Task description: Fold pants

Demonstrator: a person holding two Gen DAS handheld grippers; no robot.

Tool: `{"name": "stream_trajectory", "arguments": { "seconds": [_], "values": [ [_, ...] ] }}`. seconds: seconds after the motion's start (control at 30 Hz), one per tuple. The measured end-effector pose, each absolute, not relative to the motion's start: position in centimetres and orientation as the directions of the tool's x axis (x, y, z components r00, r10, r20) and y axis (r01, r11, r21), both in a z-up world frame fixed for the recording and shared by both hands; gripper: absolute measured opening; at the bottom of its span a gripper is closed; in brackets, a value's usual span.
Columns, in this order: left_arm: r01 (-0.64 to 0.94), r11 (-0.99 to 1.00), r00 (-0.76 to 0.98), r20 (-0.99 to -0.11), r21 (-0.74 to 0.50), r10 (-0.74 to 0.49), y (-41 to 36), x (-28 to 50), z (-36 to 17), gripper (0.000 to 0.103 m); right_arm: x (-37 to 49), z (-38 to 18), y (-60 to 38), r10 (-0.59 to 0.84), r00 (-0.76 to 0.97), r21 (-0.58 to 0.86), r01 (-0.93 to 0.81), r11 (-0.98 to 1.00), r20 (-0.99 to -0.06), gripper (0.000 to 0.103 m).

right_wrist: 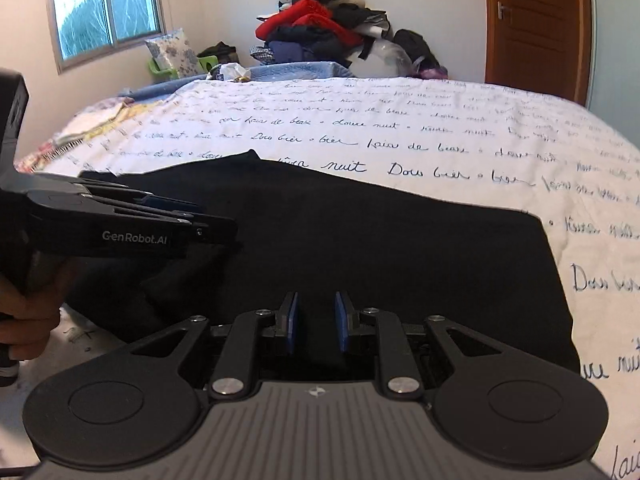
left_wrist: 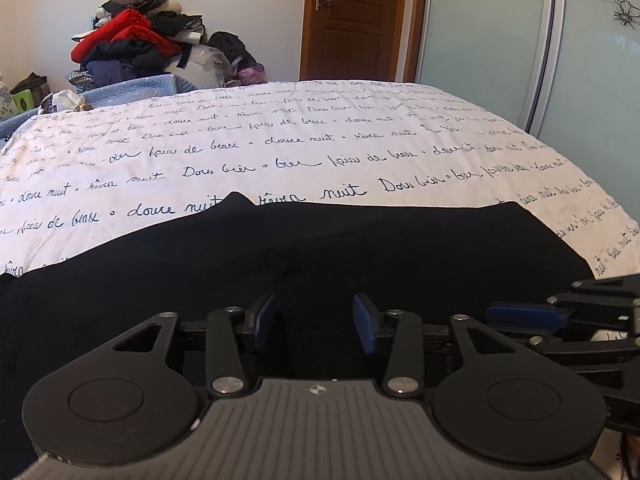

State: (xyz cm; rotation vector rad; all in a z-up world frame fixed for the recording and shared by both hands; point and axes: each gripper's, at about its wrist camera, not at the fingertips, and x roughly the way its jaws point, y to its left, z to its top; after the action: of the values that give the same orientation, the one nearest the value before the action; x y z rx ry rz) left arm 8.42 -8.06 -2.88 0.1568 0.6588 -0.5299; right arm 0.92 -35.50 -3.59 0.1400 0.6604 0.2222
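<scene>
Your left gripper (left_wrist: 315, 322) is right over the black pants (left_wrist: 320, 248). Its blue fingers (left_wrist: 365, 322) stand apart, and only dark cloth shows in the gap between them. They do not pinch it. No earlier look is here to compare.

Your right gripper (right_wrist: 316, 322) is also low over the pants (right_wrist: 340, 240). Its blue fingers (right_wrist: 289, 322) are closer together, with a small gap. You see dark cloth behind that gap, but the fingers do not press on anything.

The two grippers sit side by side. From the right one, you see the left gripper (right_wrist: 212, 226) just to the left of its fingers, held by your hand (right_wrist: 28, 312). From the left one, the right gripper (left_wrist: 520, 314) pokes in just to the right of its fingers.

The pants lie flat in front of both sets of fingers, spread wide on the bed (left_wrist: 280, 140). The bed has a white cover with black writing on it.

Past the pants, the cover goes on to the far edge of the bed. Behind that is a big pile of clothes (left_wrist: 132, 36) by the wall, with something red in it. A brown door (left_wrist: 352, 20) is to the right of the pile. A window (right_wrist: 106, 4) is far off to the left.
</scene>
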Motion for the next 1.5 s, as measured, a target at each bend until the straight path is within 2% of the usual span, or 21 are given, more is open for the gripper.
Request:
{"name": "stream_trajectory", "arguments": {
  "seconds": [0.03, 0.13, 0.27, 0.43, 0.57, 0.67, 0.93, 1.0, 1.07, 1.13, 1.27, 1.5],
  "values": [
    [0.514, 0.858, 0.669, -0.618, -0.019, -0.414, -8.0, 8.4, -2.9, 0.054, 0.7, -3.2, -35.2, 0.252, 0.773, 0.195, -0.168, 0.966, -0.582, 0.02],
    [0.506, 0.862, 0.682, -0.614, 0.004, -0.397, -7.9, 8.4, -3.1, 0.057, 0.5, -2.5, -34.7, 0.275, 0.778, 0.196, -0.198, 0.961, -0.565, 0.02],
    [0.499, 0.866, 0.679, -0.618, -0.008, -0.397, -7.4, 8.4, -3.1, 0.061, 1.7, -3.4, -33.8, 0.255, 0.741, 0.146, -0.21, 0.967, -0.621, 0.02],
    [0.481, 0.877, 0.696, -0.613, 0.012, -0.374, -6.9, 8.4, -3.0, 0.069, 1.4, -2.2, -33.4, 0.268, 0.765, 0.154, -0.22, 0.963, -0.585, 0.021],
    [0.462, 0.887, 0.699, -0.614, -0.001, -0.366, -6.3, 8.6, -2.9, 0.071, 1.9, -2.3, -32.6, 0.277, 0.755, 0.134, -0.246, 0.96, -0.594, 0.031],
    [0.455, 0.891, 0.706, -0.613, 0.01, -0.354, -6.0, 8.6, -2.9, 0.072, 2.5, -3.2, -32.0, 0.268, 0.735, 0.107, -0.26, 0.96, -0.623, 0.032],
    [0.413, 0.91, 0.731, -0.603, 0.021, -0.318, -4.0, 8.7, -2.6, 0.074, 2.4, -1.6, -30.9, 0.293, 0.751, 0.108, -0.286, 0.952, -0.592, 0.034],
    [0.394, 0.919, 0.738, -0.604, 0.02, -0.303, -3.1, 8.8, -2.6, 0.076, 2.8, -1.7, -29.9, 0.304, 0.74, 0.091, -0.314, 0.945, -0.601, 0.042],
    [0.371, 0.928, 0.743, -0.607, 0.025, -0.28, -2.0, 8.8, -2.6, 0.076, 3.4, -2.4, -28.8, 0.302, 0.709, 0.051, -0.353, 0.934, -0.637, 0.044],
    [0.341, 0.939, 0.753, -0.609, 0.034, -0.251, -0.4, 8.6, -2.6, 0.076, 3.4, -2.3, -28.1, 0.28, 0.721, 0.003, -0.36, 0.933, -0.634, 0.044],
    [0.246, 0.969, 0.783, -0.592, 0.016, -0.189, 4.1, 7.7, -1.8, 0.078, 2.7, 0.0, -26.6, 0.315, 0.761, -0.027, -0.4, 0.916, -0.568, 0.044],
    [0.033, 0.999, 0.811, -0.584, -0.024, -0.041, 12.4, 6.7, 0.4, 0.08, 0.9, 2.0, -18.4, 0.488, 0.716, -0.146, -0.625, 0.767, -0.5, 0.044]
  ]
}}
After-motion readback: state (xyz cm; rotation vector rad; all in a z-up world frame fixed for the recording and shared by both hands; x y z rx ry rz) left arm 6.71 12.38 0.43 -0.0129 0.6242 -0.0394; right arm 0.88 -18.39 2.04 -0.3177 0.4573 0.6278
